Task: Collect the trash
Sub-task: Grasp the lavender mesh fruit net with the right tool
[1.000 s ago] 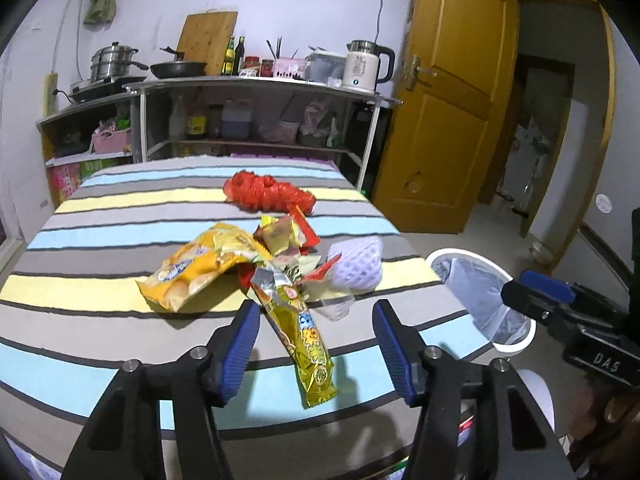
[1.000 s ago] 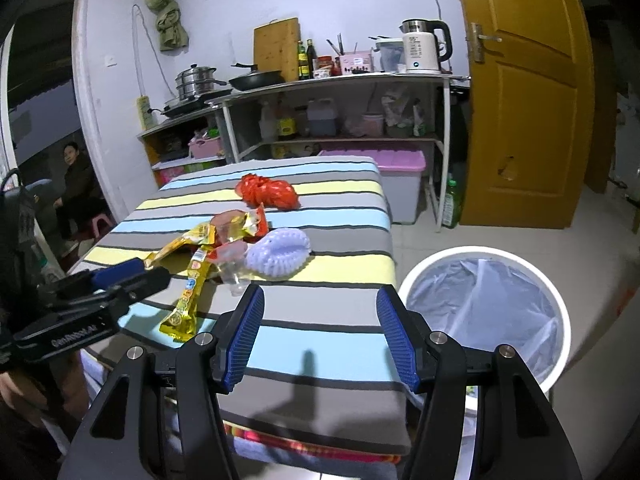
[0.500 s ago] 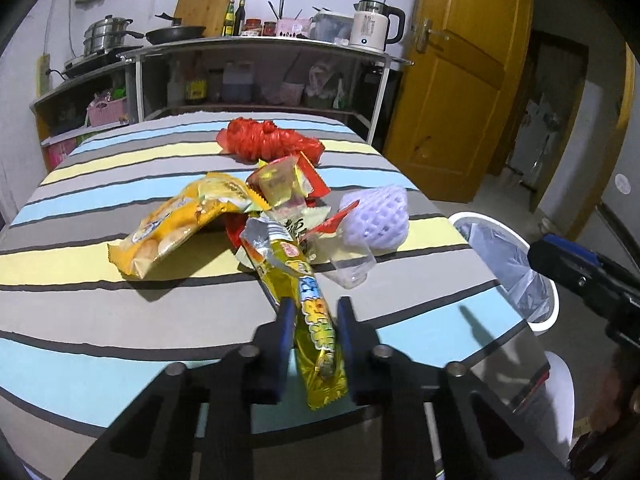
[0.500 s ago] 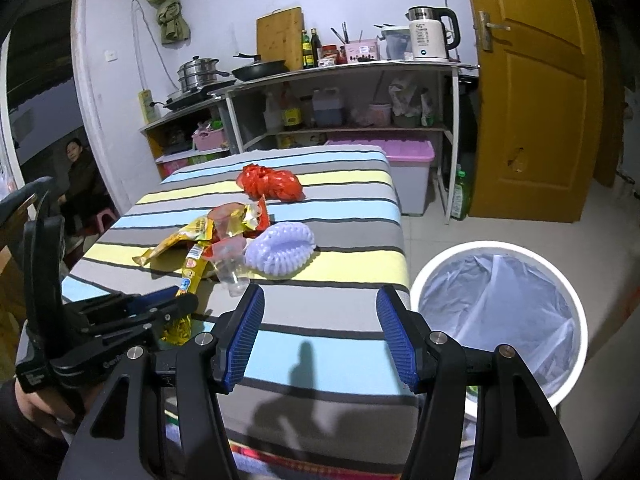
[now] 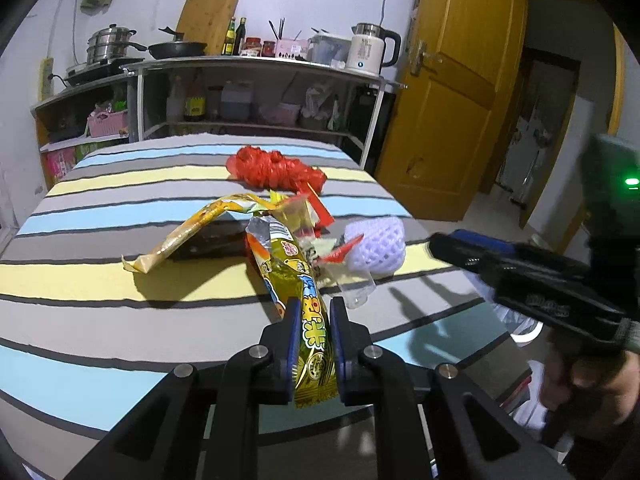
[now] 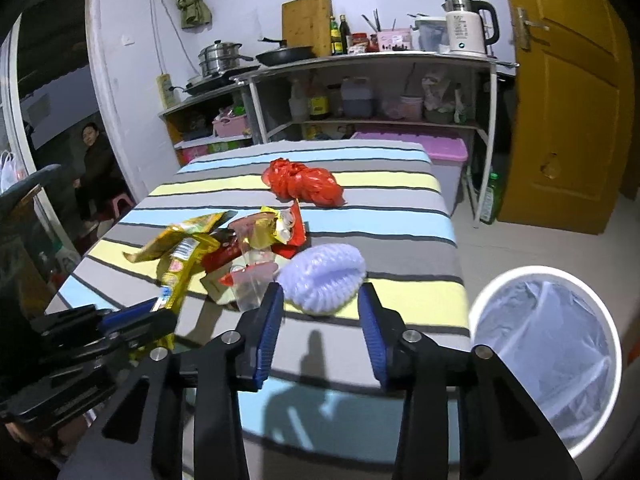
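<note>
both wrist views look down close over the striped table (image 5: 100, 288) toward the kitchen shelves (image 6: 360, 68).

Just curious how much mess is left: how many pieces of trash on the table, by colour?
Yellow wrappers: 3
Red bag: 1
White foam net: 1
Clear plastic cup: 1
Total: 6, plus small red scraps I cannot count.

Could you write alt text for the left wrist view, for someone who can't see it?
The left hand-held gripper is closing on a long yellow snack wrapper, which lies between its blue pads at the near edge of a striped table. Beyond it lie more wrappers, a white foam fruit net and a red plastic bag. The right hand-held gripper reaches in from the right.
</note>
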Demonstrator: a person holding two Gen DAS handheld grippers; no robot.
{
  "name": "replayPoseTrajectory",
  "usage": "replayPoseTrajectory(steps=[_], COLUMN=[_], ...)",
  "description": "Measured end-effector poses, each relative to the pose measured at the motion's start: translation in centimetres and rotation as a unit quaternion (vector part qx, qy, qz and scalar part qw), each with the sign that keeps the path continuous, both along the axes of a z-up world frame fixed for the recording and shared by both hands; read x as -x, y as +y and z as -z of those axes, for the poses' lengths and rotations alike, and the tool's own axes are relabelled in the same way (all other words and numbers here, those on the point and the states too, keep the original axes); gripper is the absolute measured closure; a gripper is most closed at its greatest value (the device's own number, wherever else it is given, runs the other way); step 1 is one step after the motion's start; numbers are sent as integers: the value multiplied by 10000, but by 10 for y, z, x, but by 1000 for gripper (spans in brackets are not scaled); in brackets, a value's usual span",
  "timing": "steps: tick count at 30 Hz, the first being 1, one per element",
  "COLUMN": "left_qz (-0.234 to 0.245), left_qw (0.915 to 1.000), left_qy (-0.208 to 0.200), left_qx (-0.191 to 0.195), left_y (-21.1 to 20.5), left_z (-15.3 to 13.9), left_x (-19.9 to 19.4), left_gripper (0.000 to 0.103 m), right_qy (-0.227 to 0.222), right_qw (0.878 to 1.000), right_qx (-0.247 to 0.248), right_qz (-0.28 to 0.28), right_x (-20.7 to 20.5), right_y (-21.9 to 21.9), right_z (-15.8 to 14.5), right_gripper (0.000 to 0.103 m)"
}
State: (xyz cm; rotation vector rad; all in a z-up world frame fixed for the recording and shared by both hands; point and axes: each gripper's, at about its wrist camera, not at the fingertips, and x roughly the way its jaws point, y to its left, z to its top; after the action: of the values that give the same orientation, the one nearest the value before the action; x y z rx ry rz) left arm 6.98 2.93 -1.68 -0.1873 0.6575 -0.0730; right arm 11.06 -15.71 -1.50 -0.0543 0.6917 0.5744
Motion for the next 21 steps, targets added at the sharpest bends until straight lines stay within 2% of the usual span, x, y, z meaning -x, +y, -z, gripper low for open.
replayPoseTrajectory(steps=[5,9,10,21], left_qz=[56,103,130,331], left_qw=[9999,9998,9997,9992], left_qy=[-83,-91,-87,-150], left_qx=[98,158,181,137], left_y=[6,8,8,-8], left_z=[-3,-1,-1,-6], left_x=[1,0,0,1], left_gripper=[89,89,89,89], right_qy=[208,288,298,188], right_qw=[9998,9996,9996,9997], right_qx=[-16,0,9,-77], right_qz=[19,-16,-17,113], right_x=[-18,-27,-28,-17], right_y=[15,24,26,9], right_z=[13,19,20,11], right_gripper=[71,89,90,94])
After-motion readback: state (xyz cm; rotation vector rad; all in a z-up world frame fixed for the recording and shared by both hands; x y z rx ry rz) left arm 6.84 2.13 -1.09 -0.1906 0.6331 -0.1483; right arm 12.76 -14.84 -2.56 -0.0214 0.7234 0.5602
